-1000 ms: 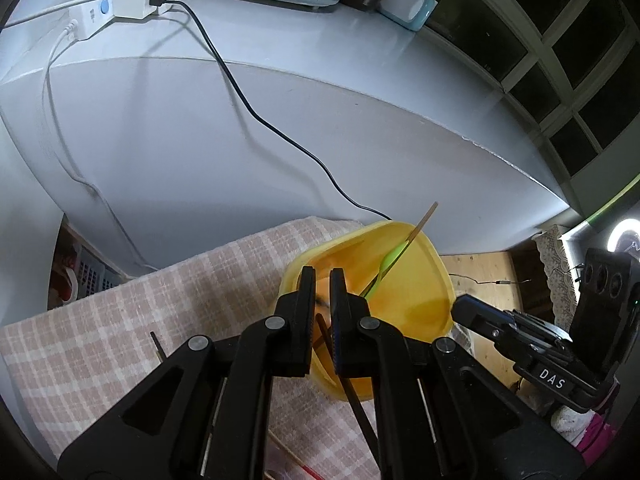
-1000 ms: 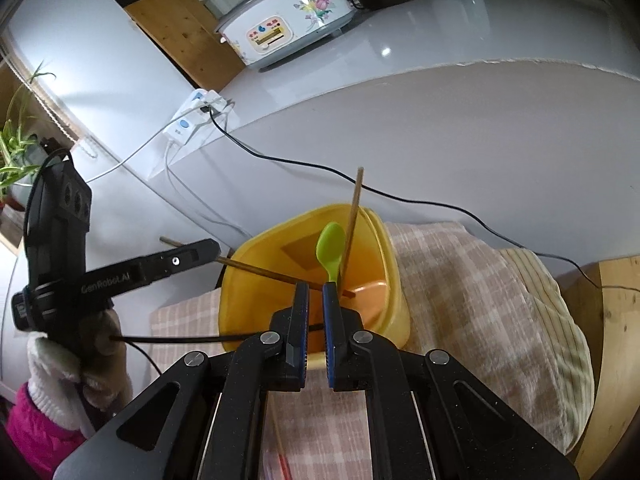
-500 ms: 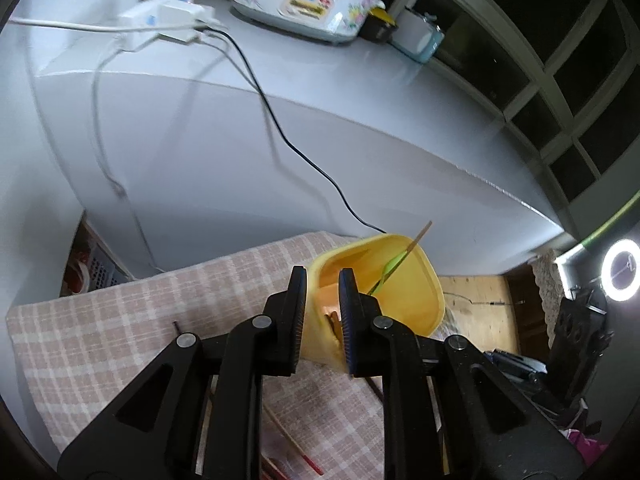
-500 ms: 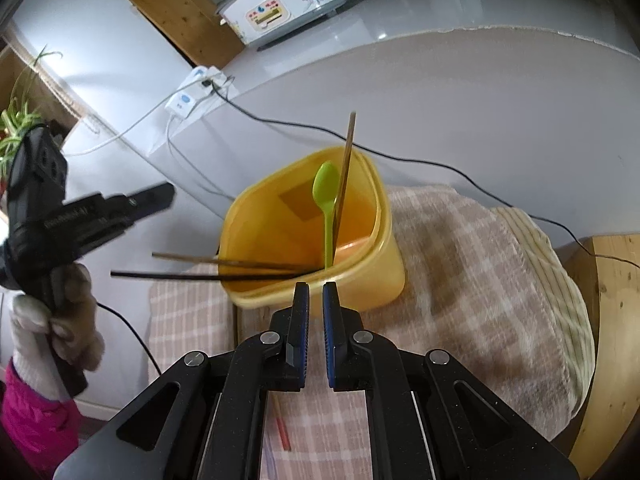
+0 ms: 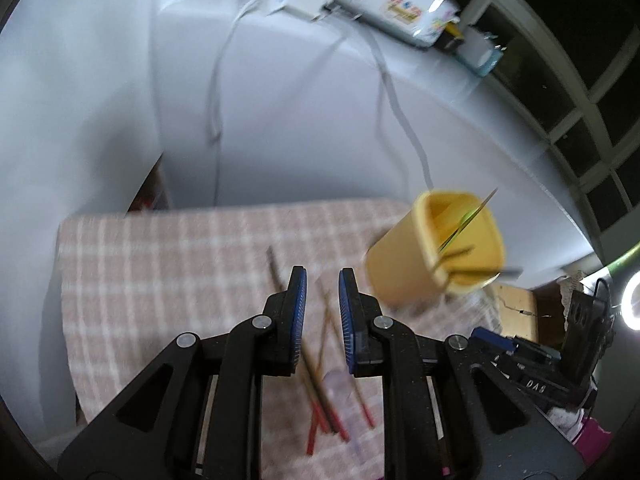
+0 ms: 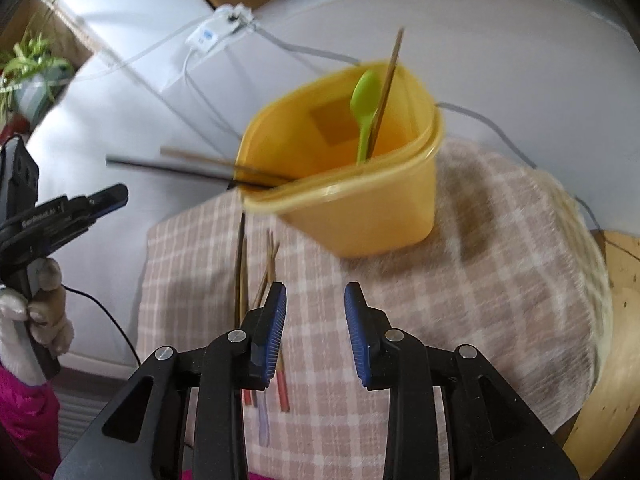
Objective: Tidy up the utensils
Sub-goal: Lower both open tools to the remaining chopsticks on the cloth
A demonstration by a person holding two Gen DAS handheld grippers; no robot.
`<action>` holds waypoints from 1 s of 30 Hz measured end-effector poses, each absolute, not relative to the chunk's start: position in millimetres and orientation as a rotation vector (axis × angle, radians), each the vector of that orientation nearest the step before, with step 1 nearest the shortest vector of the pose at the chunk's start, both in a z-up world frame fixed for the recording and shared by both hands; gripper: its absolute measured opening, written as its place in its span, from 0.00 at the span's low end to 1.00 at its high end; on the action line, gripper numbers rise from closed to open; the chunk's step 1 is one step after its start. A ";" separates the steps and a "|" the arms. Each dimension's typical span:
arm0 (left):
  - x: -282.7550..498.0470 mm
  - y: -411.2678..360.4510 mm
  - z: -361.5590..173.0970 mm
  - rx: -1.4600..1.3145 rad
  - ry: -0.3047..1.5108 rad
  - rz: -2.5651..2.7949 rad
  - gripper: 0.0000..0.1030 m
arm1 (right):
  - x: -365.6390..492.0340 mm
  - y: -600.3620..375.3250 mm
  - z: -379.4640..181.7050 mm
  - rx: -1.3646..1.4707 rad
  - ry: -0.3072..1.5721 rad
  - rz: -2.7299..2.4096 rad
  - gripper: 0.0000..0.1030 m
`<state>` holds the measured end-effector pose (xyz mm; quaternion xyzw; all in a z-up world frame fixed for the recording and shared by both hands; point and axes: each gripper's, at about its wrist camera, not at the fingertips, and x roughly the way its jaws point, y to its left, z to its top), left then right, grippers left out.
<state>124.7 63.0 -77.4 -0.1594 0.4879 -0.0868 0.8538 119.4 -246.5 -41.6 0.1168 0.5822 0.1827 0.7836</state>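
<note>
A yellow tub [image 6: 360, 216] stands on the pink checked cloth [image 6: 480, 280]. It holds a green spoon [image 6: 366, 96] and an upright wooden chopstick [image 6: 390, 76]. Two more chopsticks [image 6: 180, 166] lie over its left rim. Loose chopsticks [image 5: 320, 360] lie on the cloth. My left gripper [image 5: 323, 276] hovers over them, left of the tub [image 5: 404, 276], jaws slightly apart and empty. My right gripper [image 6: 316, 292] is in front of the tub, its jaws opening with nothing between them. The loose chopsticks [image 6: 242, 272] run under its left finger.
A white counter [image 5: 300, 120] curves behind the cloth, carrying a power strip [image 6: 212, 34], cables and a flowered cooker [image 5: 396, 0]. A plant [image 6: 28, 64] stands at the far left. Bare wood [image 6: 624, 280] shows beyond the cloth's right edge. A ring light [image 5: 632, 300] glows at the right.
The left gripper let go of a dark chopstick, which now rests over the tub's rim, and swung left over the loose chopsticks. The right gripper pulled back from the tub and its jaws parted.
</note>
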 end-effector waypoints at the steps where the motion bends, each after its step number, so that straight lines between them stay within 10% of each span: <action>1: 119.3 66.5 -84.4 -0.344 1.041 -0.173 0.14 | 117.5 -242.9 -46.2 0.250 1.273 0.409 0.28; 30: 109.8 21.1 -217.4 -0.379 1.281 -0.173 0.14 | 108.9 -170.2 -119.2 0.201 1.436 0.462 0.28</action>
